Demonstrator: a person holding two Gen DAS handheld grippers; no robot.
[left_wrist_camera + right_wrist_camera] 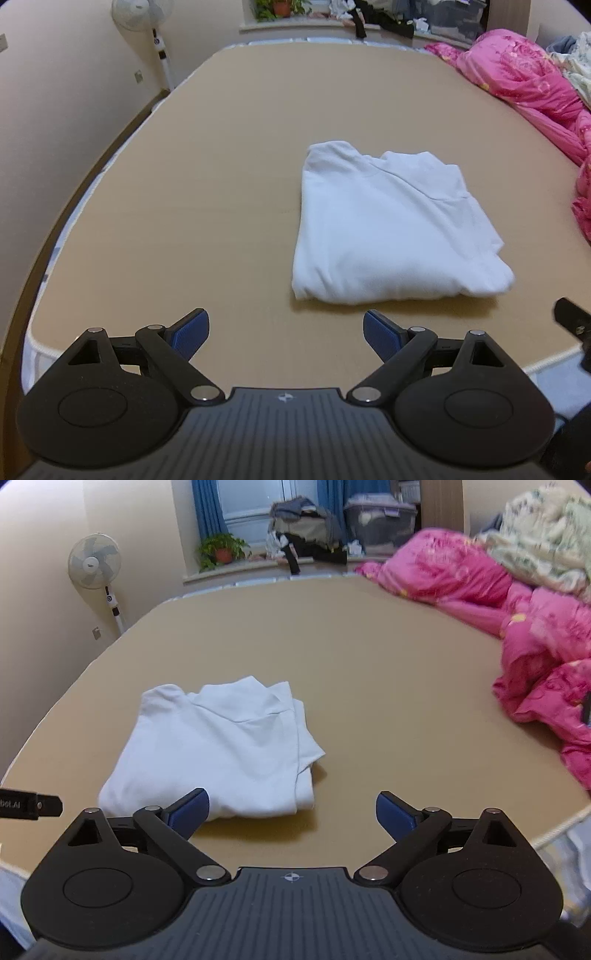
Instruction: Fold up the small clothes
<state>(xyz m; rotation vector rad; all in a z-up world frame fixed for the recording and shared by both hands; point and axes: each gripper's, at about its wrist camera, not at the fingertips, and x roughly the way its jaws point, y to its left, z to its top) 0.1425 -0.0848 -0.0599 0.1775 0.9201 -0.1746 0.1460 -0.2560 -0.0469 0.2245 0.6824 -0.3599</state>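
My left tool (286,334) and right tool (292,814) spread, empty; folded white shirt (218,746) at 11 o'clock on bed (369,657), loose right edge could flop open if snagged

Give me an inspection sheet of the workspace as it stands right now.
Surface: tan bed top, flat, bare around the garment.
Job's things: white garment, folded into a compact rectangle, lying flat, touched by neither gripper.
Clutter: pink quilt bunched along the right edge, a pale floral quilt behind it.
Grippers: left hand-held gripper open, nothing between its pads; right hand-held gripper open, empty, short of the garment's near edge.
Cables: nothing seen.
Surroundings: standing fan by the wall, potted plant, piled clothes and a storage bin on the window ledge, blue curtains.
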